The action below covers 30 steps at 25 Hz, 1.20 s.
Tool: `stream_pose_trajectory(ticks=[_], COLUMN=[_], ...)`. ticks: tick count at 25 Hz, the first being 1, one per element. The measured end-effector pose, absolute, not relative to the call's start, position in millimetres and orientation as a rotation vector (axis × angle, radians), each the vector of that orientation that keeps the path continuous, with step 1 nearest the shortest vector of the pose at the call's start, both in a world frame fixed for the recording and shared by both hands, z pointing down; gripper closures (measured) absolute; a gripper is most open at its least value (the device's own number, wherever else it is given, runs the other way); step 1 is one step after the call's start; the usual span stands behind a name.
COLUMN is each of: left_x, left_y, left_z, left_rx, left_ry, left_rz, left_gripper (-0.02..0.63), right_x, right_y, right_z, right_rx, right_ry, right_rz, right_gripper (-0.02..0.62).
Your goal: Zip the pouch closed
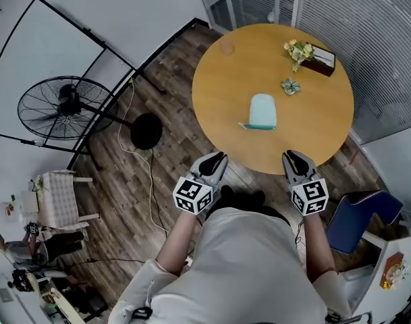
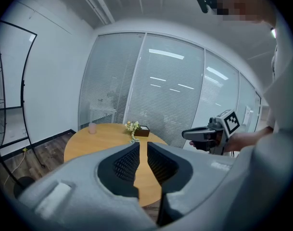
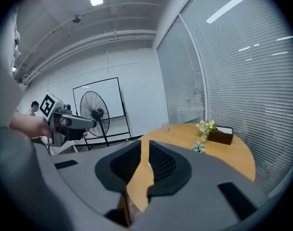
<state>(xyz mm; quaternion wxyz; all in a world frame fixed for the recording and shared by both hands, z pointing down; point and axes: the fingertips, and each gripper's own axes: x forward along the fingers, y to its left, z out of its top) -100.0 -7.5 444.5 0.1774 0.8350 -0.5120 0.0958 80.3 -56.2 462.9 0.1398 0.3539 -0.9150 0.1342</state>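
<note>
Two grippers hover off the table's (image 1: 215, 103) near edge: left gripper (image 1: 220, 156), right gripper (image 1: 290, 154). Both are empty, jaws slightly apart. A pale pouch (image 1: 262, 111) lies mid-table.

Round wooden worktop (image 1: 218, 93): near half open, straight run from left gripper (image 1: 217, 156) and right gripper (image 1: 291, 156) at the near rim to the pale mint fabric pouch (image 1: 262, 111). Obstacles lie beyond it: small green succulent (image 1: 290, 86) near its far-right corner, dark brown box with yellow flowers (image 1: 314, 58) by the far rim, pink cup (image 1: 227, 46) far left. Blue chair (image 1: 359, 220) crowds the right side.
</note>
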Motion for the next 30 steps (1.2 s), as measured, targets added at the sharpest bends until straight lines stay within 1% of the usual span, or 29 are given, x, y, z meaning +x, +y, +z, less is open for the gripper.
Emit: stream_pose_trajectory(ticks=[8,15,22,30], left_x=[-116,-139,-160,-168], left_y=[-50,-105,-148,-183], left_z=[454,462,499,541], left_rx=[2.379,2.453,2.482,2.515], left_ry=[-1.398,-1.277,-1.113,-0.929], left_rz=[0.283,0.315,0.382,0.474], left_gripper=[0.552,0.552,0.552,0.552], right_x=[74,50,22,6], right_y=[-90,-129,-159,-182], right_z=[477,488,515,551], right_rx=[1.088,1.151,1.191,1.254], right_ry=[-2.599,-2.528,-2.435,-2.346], right_rz=[0.431,0.464,0.503,0.554], right_gripper=[0.555,0.555,0.555,0.555])
